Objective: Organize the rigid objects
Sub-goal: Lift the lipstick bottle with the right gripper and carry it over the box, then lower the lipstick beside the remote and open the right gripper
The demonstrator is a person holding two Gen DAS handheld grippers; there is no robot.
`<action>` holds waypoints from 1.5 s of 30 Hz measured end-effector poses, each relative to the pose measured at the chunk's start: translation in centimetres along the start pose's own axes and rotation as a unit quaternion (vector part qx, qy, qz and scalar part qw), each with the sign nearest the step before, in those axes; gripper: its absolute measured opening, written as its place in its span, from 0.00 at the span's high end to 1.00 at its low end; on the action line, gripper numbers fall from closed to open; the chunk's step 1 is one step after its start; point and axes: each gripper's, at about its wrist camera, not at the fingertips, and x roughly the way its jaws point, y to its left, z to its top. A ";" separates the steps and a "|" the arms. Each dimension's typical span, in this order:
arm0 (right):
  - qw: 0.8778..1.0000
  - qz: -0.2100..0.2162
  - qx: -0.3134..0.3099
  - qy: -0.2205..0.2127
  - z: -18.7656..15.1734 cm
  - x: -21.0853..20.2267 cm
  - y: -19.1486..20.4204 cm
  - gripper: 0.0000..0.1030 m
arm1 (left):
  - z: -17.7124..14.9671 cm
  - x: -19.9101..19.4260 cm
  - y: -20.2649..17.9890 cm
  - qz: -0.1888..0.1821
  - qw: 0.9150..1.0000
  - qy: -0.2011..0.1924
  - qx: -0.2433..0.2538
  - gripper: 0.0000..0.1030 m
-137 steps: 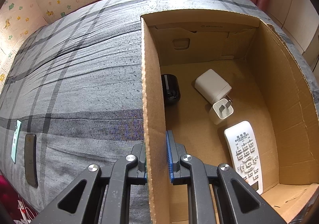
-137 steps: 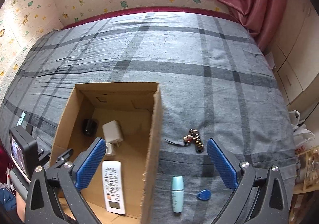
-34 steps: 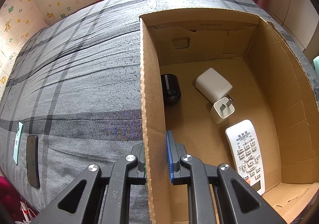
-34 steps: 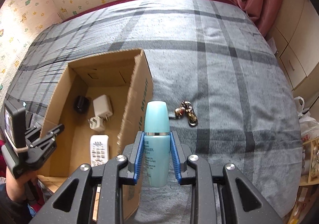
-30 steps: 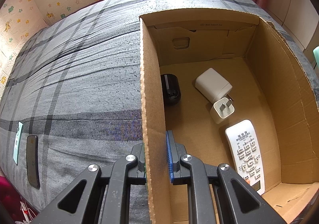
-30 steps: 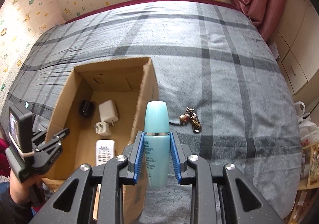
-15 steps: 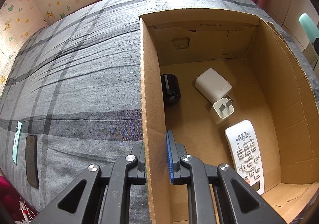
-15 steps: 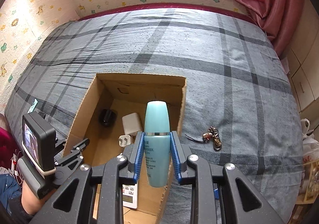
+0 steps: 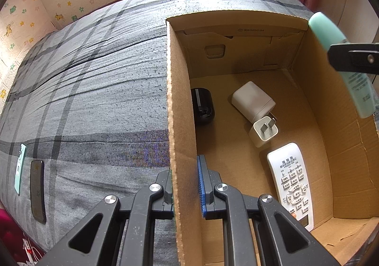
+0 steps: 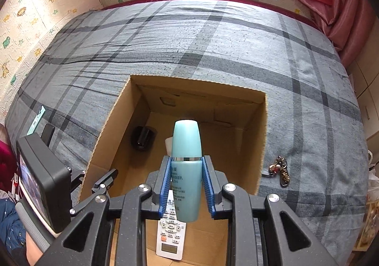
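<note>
On the grey plaid bed (image 10: 236, 36), my left gripper (image 9: 184, 191) has its jaws pinching the left wall of the open brown cardboard box (image 9: 176, 109). Inside lie a black cylinder (image 9: 202, 107), white chargers (image 9: 253, 100) and a white remote (image 9: 290, 178). My right gripper (image 10: 186, 186) has its jaws clamped on the turquoise plastic bottle (image 10: 186, 169), above the box.

We carry two black grippers (image 10: 187, 185) with ribbed blue pads (image 10: 165, 185), silver screws, and a dark blue sleeve (image 10: 10, 228) at lower left.
</note>
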 end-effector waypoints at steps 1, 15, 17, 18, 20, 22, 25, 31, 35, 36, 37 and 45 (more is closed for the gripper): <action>1.000 -0.001 -0.001 0.002 0.0 0.3 0.2 0.74 | 0.0 0.0 0.0 0.000 1.000 0.000 0.000 0.86; 0.998 -0.026 -0.015 0.052 -0.6 5.9 1.8 0.74 | 0.0 0.0 0.0 0.001 1.000 0.000 0.000 0.86; 0.998 -0.029 -0.016 0.058 -0.7 6.6 2.0 0.74 | 0.0 0.0 0.0 0.001 1.000 0.000 0.000 0.86; 0.998 -0.030 -0.017 0.061 -0.8 6.9 2.1 0.74 | 0.0 0.0 0.0 0.001 1.000 -0.001 0.001 0.86; 0.997 -0.033 -0.016 0.066 -0.9 7.4 2.1 0.74 | 0.0 0.0 0.0 0.001 1.000 -0.001 0.000 0.86; 0.997 -0.031 -0.013 0.070 -1.1 7.8 2.0 0.74 | 0.0 0.0 0.0 0.000 1.000 -0.001 0.000 0.86; 0.997 -0.032 -0.012 0.074 -1.4 8.1 1.9 0.73 | 0.0 0.0 0.0 0.000 1.000 -0.001 0.000 0.86; 0.997 -0.032 -0.006 0.077 -1.5 8.4 1.6 0.73 | 0.0 0.0 -0.1 0.000 1.000 -0.001 -0.001 0.86; 0.997 -0.029 -0.006 0.074 -1.5 8.5 1.5 0.73 | -0.1 -0.1 -0.1 0.001 1.000 -0.001 -0.001 0.85; 0.997 -0.028 -0.006 0.073 -1.5 8.4 1.5 0.73 | -0.1 -0.1 -0.1 0.001 1.000 -0.001 0.000 0.85; 0.997 -0.026 -0.007 0.069 -1.5 8.2 1.5 0.72 | 0.0 -0.1 -0.1 0.001 1.000 -0.001 0.000 0.85; 0.999 -0.026 -0.006 0.044 -1.6 6.4 1.4 0.53 | 0.0 -0.2 -0.1 0.000 1.000 -0.002 -0.001 0.86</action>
